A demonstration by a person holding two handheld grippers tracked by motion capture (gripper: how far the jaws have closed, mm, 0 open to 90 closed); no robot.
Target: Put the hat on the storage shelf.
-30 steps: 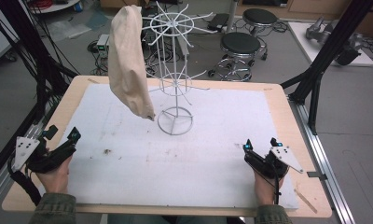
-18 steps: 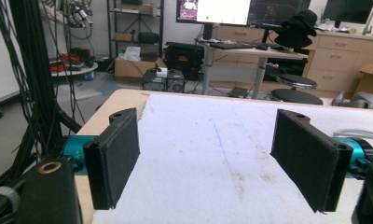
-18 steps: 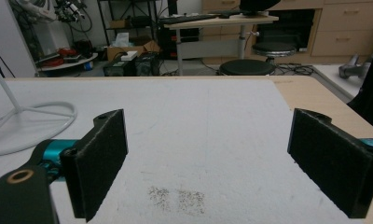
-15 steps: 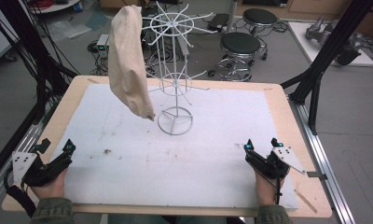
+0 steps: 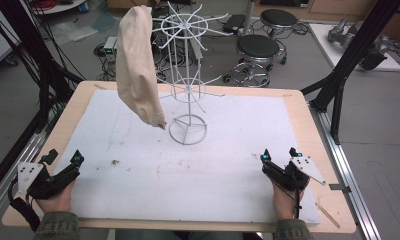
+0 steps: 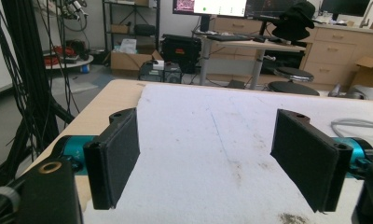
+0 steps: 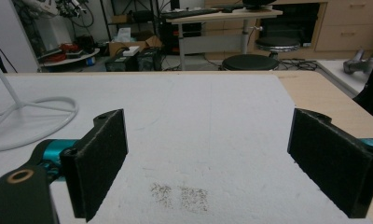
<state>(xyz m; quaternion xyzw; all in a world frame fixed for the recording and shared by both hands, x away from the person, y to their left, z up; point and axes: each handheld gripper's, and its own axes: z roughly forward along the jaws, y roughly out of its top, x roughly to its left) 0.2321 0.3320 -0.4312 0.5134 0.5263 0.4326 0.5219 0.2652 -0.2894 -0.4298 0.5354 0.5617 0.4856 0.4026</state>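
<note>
Overhead, limp beige cloth bag (image 5: pixel 137 67) on rack (image 5: pixel 187 75).

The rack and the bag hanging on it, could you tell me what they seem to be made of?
The rack looks like thin metal wire with a white coating: slim rods, spoked rings, and a round base. The bag looks like soft beige cloth, matte, sagging in folds from an upper arm; whether cotton or canvas I cannot tell.

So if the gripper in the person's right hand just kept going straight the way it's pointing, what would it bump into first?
Probably nothing on the table. The right gripper, jaws wide open, points across the bare white mat toward the far edge. The wire rack base sits off to its left, seemingly outside that line.
</note>
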